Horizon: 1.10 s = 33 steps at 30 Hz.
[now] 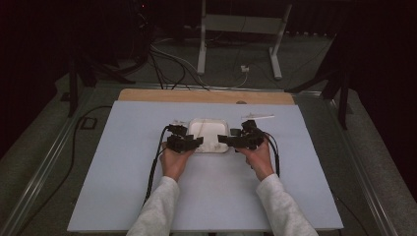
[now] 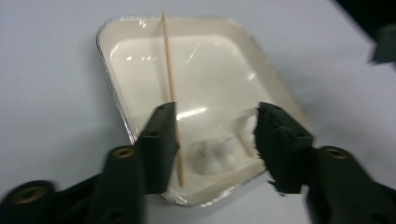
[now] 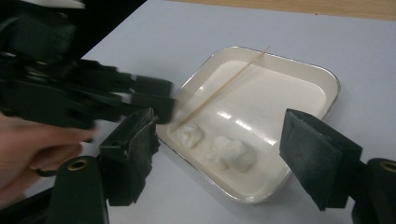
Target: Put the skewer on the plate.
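Wooden skewer [image 2: 170, 88] lies in white tray [image 2: 112, 70], beside the left tool [image 2: 212, 135], whose jaws stand apart, gripping nothing. Two white lumps [image 3: 219, 147] ahead of right tool [image 3: 217, 156], likewise open. Tray on counter [image 1: 147, 196].

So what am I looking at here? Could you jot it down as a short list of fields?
Setting: pale sheet over a table
Tray: white tray with a silvery rim, between the two claws
In tray: thin wooden stick, one end on the far rim; two soft white lumps at the near end
Left claw: open above the tray's near end, stick beside one jaw, nothing gripped
Right claw: open, jaws on either side of the tray's near end, not touching it
Hands: one hand per claw
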### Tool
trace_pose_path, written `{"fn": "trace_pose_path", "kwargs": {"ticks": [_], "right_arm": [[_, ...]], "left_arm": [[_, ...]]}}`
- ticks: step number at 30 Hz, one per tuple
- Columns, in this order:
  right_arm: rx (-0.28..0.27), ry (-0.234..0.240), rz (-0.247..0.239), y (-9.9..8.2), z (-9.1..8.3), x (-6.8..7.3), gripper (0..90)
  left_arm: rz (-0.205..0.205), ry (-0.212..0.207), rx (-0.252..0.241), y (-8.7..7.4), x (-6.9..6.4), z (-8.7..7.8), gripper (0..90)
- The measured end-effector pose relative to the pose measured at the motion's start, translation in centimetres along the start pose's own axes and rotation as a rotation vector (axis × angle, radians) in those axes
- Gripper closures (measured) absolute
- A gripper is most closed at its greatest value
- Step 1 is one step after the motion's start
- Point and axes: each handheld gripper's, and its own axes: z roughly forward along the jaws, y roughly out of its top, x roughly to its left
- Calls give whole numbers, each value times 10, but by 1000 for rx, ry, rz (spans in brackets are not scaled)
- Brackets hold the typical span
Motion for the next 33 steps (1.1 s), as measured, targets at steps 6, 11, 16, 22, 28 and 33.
{"fn": "trace_pose_path", "kwargs": {"ticks": [6,11,16,22,28,33], "right_arm": [[-28,-18,-13,-7,-11,-1,218],[-53,-42,-18,-17,-28,-5,152],[-98,-71,-50,-33,-54,-9,137],[-147,-130,-72,-54,-83,-11,88],[-161,-141,-69,-76,-101,-17,8],[-181,-165,-94,-90,-112,-20,4]], "left_arm": [[64,1,-105,-2,3,-37,263],[130,-14,-213,-7,11,-79,144],[174,28,-311,-19,23,-117,8],[190,37,-381,-36,39,-149,7],[216,66,-411,-57,52,-163,7],[249,97,-411,-66,55,-170,7]]}}
